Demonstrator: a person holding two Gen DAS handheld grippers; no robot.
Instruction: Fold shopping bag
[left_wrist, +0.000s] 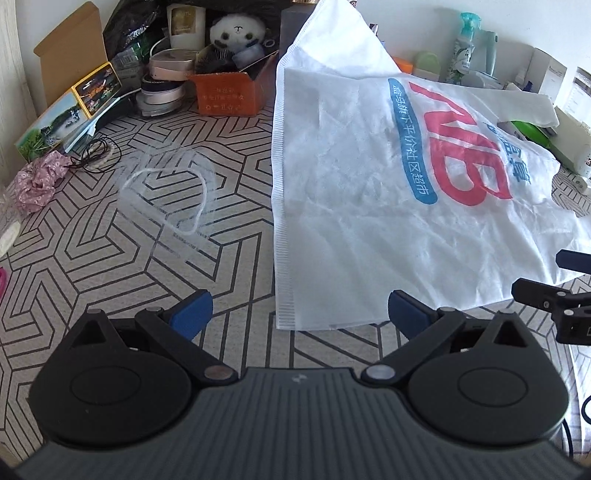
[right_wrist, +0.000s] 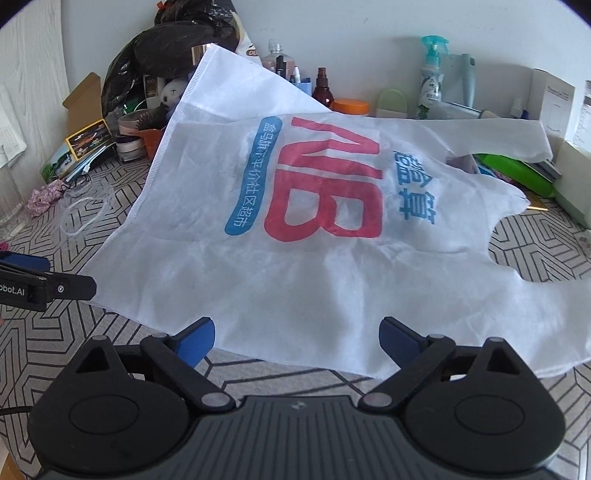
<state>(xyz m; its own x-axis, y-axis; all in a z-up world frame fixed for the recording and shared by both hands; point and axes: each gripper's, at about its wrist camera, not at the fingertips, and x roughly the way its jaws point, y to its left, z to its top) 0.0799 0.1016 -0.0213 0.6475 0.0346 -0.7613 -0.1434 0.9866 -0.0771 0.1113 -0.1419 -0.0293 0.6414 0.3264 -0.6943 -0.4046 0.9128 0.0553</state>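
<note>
right now the white shopping bag lies spread on the patterned counter, printed side up w/ red letters and blue chinese text, wrinkled all over. its far corner sticks up, leaning against the clutter at the back, and its handle end reaches toward the right, one handle strip draped over a green item. left hand-held gripper hovers just off the bag's near left corner, blue pads spread wide, nothing between them; the stitched side seam runs away from it. right hand-held gripper is also wide apart w/ empty pads, sitting at the bag's near edge, fabric showing between the pads but can't tell if it touches. each gripper shows at the edge of the other's view. behind the bag: a panda plush, an orange box, a spray bottle, a brown bottle. a clear plastic loop lies on the counter left of the bag, apart from it.
</note>
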